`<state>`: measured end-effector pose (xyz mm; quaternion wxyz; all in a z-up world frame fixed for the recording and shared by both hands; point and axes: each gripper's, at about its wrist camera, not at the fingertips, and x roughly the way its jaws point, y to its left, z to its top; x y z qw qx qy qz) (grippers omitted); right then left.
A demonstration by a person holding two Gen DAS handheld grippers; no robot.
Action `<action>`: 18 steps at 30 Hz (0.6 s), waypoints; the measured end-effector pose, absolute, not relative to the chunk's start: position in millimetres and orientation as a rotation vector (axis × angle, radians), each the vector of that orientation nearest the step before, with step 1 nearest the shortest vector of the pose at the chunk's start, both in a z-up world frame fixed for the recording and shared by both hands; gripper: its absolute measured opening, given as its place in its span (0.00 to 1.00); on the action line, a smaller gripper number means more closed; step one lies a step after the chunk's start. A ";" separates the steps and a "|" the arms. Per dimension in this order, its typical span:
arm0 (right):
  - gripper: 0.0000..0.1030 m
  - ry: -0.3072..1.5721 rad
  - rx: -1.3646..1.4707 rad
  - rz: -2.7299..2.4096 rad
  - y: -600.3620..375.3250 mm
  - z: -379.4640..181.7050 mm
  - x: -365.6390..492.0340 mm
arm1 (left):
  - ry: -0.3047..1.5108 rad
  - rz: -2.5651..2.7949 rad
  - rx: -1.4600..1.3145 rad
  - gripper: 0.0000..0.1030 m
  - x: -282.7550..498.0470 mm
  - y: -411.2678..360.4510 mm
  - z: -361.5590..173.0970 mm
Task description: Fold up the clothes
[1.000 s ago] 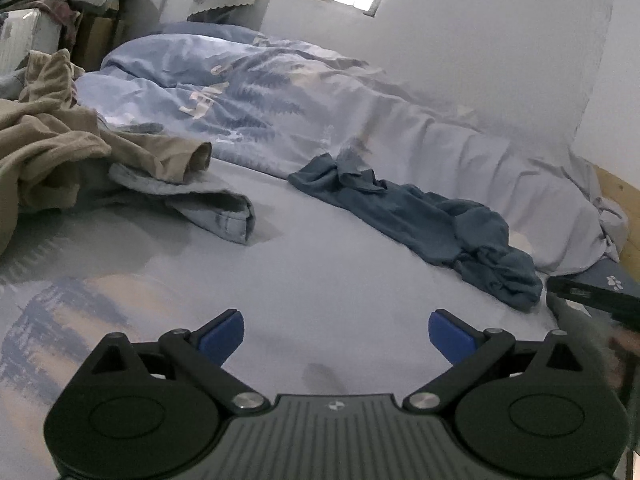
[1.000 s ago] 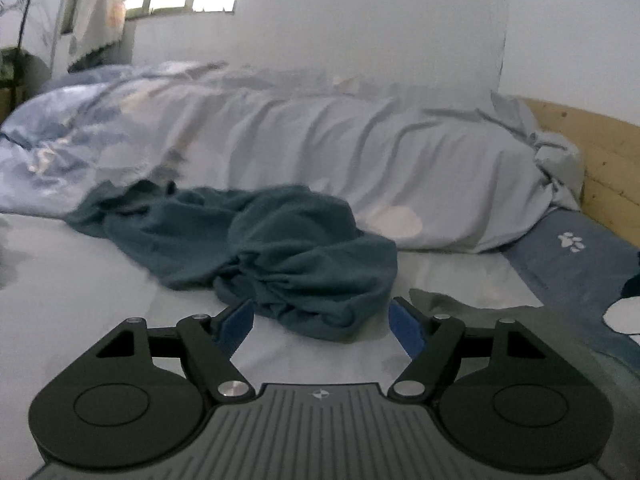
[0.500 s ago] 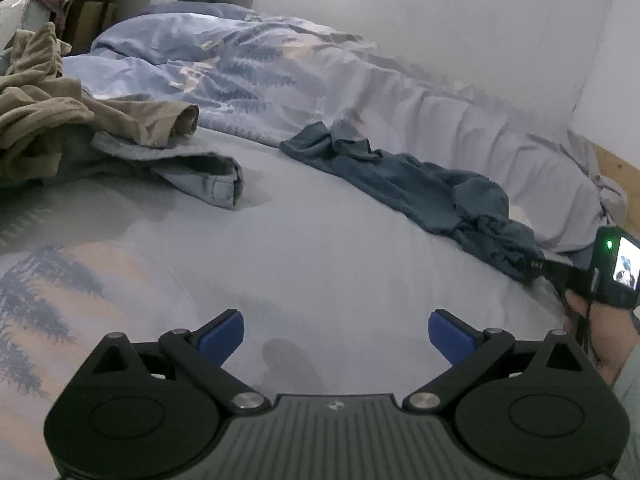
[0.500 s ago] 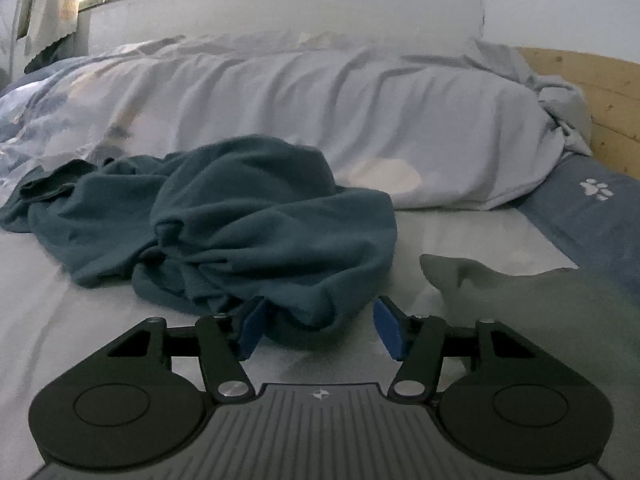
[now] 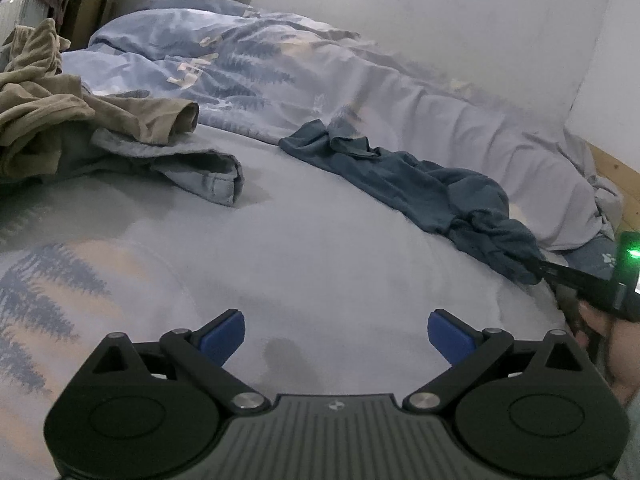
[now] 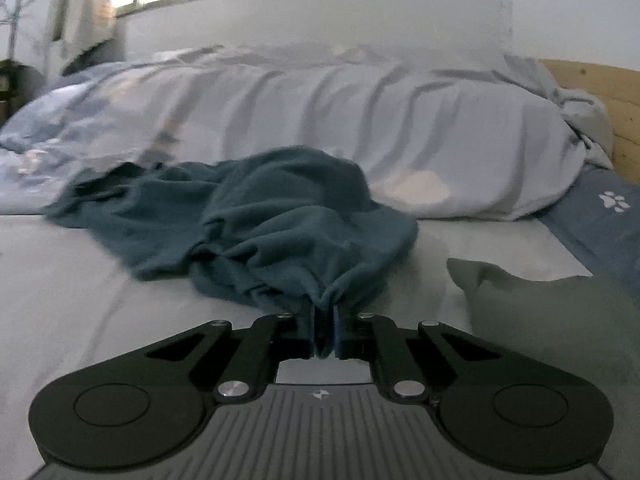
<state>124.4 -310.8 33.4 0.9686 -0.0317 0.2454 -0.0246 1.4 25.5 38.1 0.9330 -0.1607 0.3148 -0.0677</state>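
The right gripper (image 6: 323,330) was closing its jaws on the near edge of the dark blue garment (image 6: 256,224), and a pinched fold of the cloth stood up between the blue pads (image 6: 307,326). From that pinch the garment spread away in a crumpled strip across the bed (image 5: 320,248), running toward the far side where the rumpled duvet (image 6: 360,128) lay heaped along the wall. Its far end lay against the foot of the duvet; the near end bunched at the pads.

The left gripper (image 5: 336,334) hung over bare sheet near the bed's front edge, its jaws spread wide with nothing between them. In the left wrist view the right gripper (image 5: 560,272) showed at the right edge as a dark bar meeting the garment's (image 5: 420,188) end, with a green light just behind it and a hand (image 5: 612,344) below.

Toward the left side of the bed lay a tan garment (image 5: 60,108) piled over a pale grey-blue one (image 5: 200,168), well apart from the blue garment. A grey-green shape (image 6: 552,312) sat at the right of the right wrist view, perhaps a sleeve, though it was too blurred to tell. A wooden headboard (image 6: 600,92) stood at the bed's right end.
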 end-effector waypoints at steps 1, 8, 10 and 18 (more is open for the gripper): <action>0.08 0.491 -0.059 -0.033 -308.3 37.0 116.6 | 0.646 -0.137 -0.330 0.97 1.4 26.4 38.4; 0.07 0.465 -0.042 0.050 -282.2 60.6 56.9 | 0.653 -0.139 -0.312 0.97 -1.0 29.6 40.4; 0.07 0.466 -0.043 0.072 -273.3 64.9 41.5 | 0.655 -0.146 -0.312 0.97 -2.6 30.6 41.6; 0.07 0.500 -0.051 0.099 -236.1 74.0 -16.9 | 0.636 -0.163 -0.314 0.97 -10.0 38.6 50.7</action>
